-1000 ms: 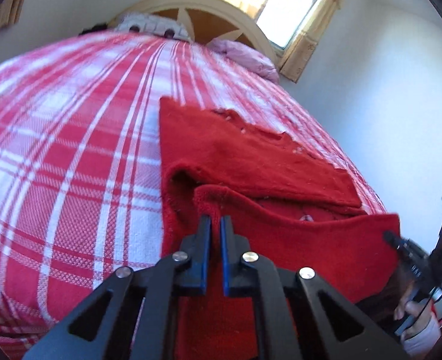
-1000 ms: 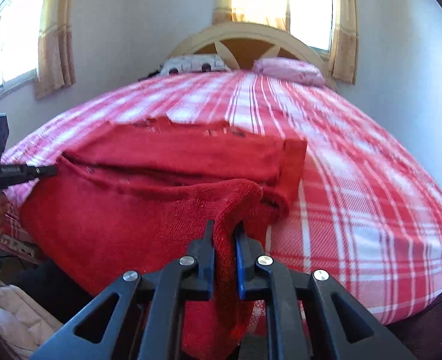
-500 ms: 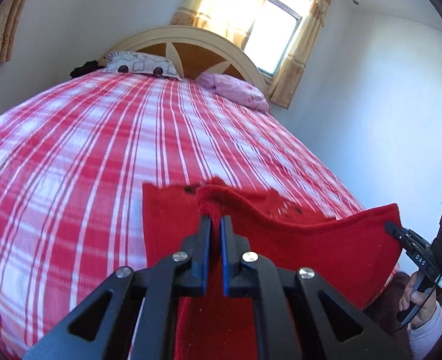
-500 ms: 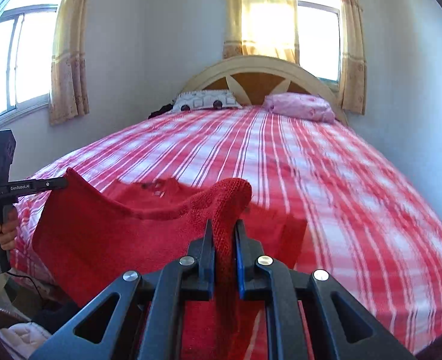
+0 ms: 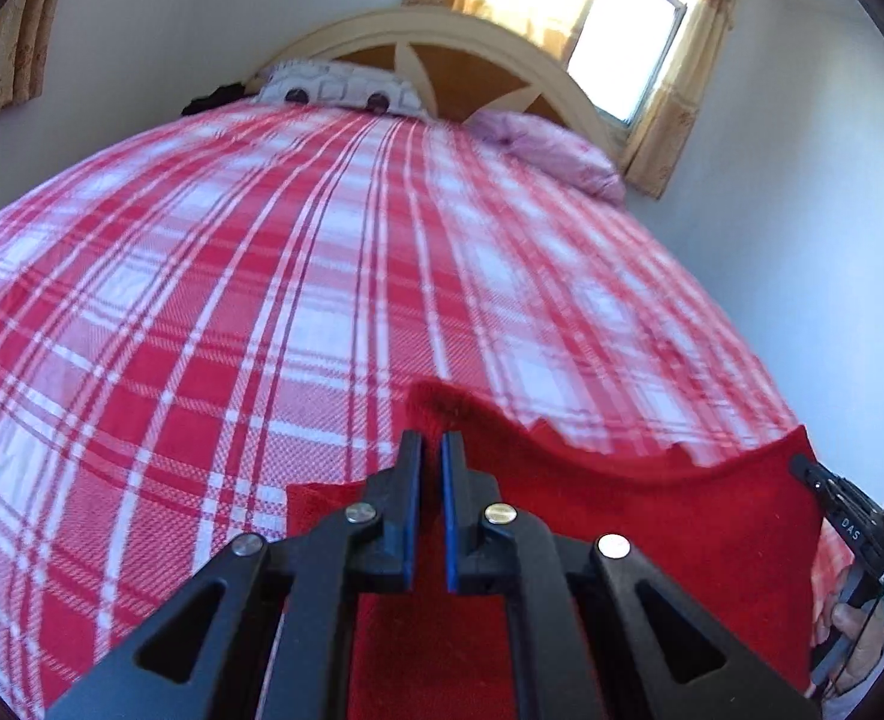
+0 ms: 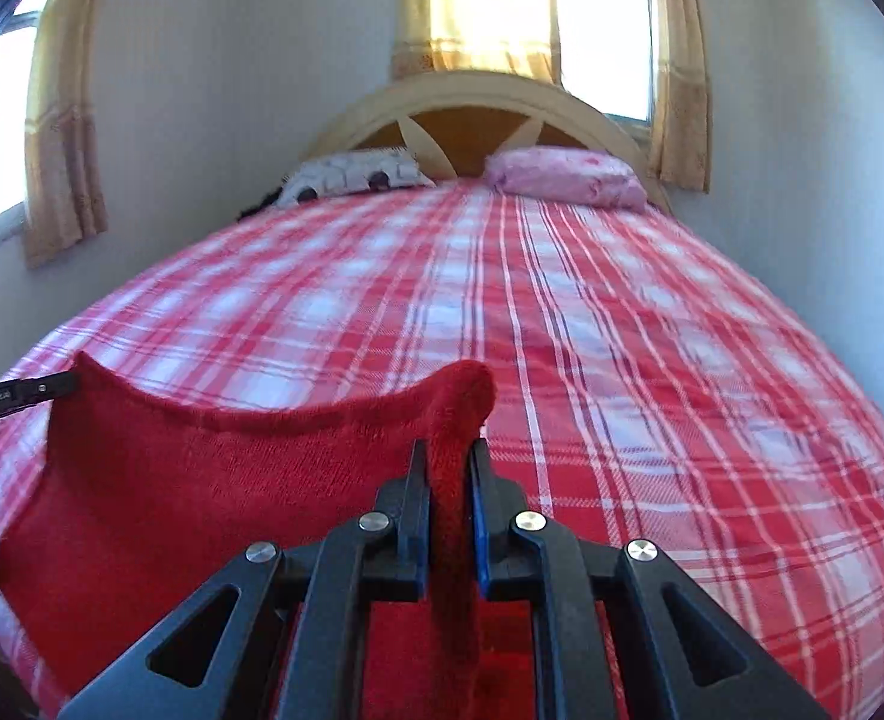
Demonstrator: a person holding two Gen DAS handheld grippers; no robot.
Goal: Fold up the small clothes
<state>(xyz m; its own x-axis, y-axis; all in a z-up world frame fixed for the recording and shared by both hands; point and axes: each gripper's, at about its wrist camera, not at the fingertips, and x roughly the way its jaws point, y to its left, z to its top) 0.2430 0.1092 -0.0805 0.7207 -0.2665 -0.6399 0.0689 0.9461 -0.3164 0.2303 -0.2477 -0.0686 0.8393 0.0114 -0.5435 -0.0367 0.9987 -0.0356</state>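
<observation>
A small red knitted garment hangs stretched between my two grippers above the near end of the bed. My left gripper is shut on its left top corner, with red knit pinched between the blue pads. My right gripper is shut on the right top corner, a thick fold of the red garment between its pads. Each gripper shows at the edge of the other's view, the right one and the left one. The garment's lower part is hidden below the fingers.
The bed has a red and white plaid cover, with a patterned pillow and a pink pillow against a cream headboard. Walls close in on both sides. Curtained windows sit behind and to the left.
Both grippers have lifted the garment's near edge off the bed and raised it. The part that lay flat on the cover is now out of sight behind the raised cloth.
</observation>
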